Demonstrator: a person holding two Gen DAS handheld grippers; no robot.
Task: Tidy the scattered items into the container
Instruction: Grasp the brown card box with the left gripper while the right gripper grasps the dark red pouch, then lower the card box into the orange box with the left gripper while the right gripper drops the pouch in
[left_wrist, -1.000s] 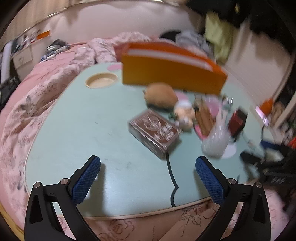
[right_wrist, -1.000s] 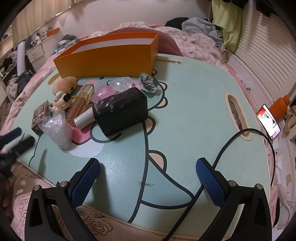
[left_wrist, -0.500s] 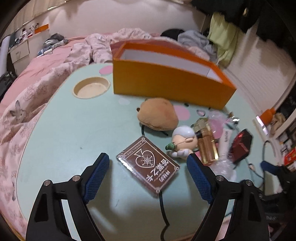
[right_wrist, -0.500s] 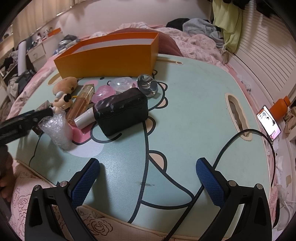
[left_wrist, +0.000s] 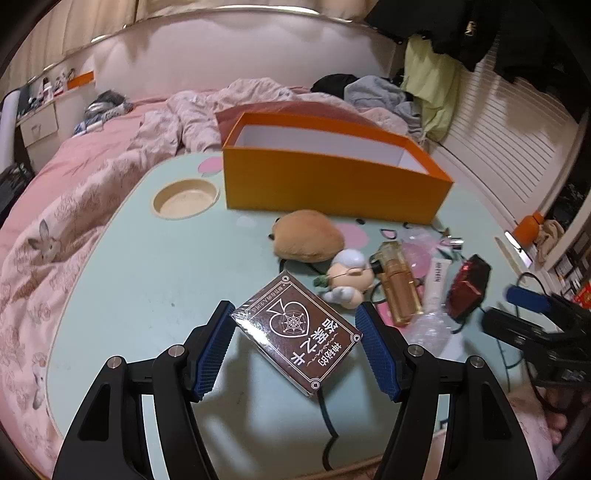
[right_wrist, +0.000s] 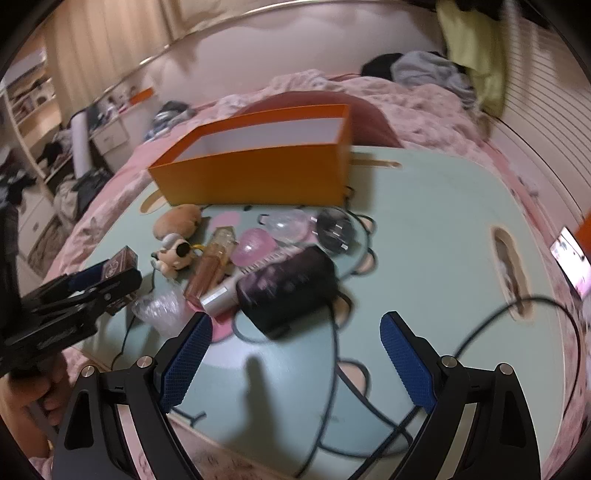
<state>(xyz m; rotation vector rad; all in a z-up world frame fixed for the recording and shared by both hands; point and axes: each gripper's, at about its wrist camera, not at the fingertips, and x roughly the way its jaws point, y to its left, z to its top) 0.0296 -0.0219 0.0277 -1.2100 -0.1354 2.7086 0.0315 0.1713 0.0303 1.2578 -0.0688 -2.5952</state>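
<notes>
Left gripper (left_wrist: 295, 349) straddles the brown card box (left_wrist: 297, 334) at lower centre of the left wrist view, jaws have just been closing with the box between them; the left pad looks right at the box corner, the right pad has a sliver of gap, so not pinching yet, cannot tell if the left one touches. The box sits skewed, corner-on to the pads, so the grip probably lands on corners and may twist it. It lies nearest the table (left_wrist: 147, 277) edge, likely why it goes first. Right gripper (right_wrist: 295, 358) hangs spread over bare table at the bottom of the right wrist view, jaws have just been closing a little with nothing between them, the black pouch (right_wrist: 288, 288) just above them, probably lined up as its next pick. The orange container (left_wrist: 332, 184) stands open and looks empty at upper centre behind the clutter, open side up so things drop straight in. Plush toy (left_wrist: 308, 240), small figure (left_wrist: 347, 277), perfume bottle (left_wrist: 400, 288) and white tube (left_wrist: 437, 284) bunch mid right, all outside the container. A black cable (left_wrist: 327, 417) runs out from under the box and could snag on lift. Nothing tidied yet by the look of it
</notes>
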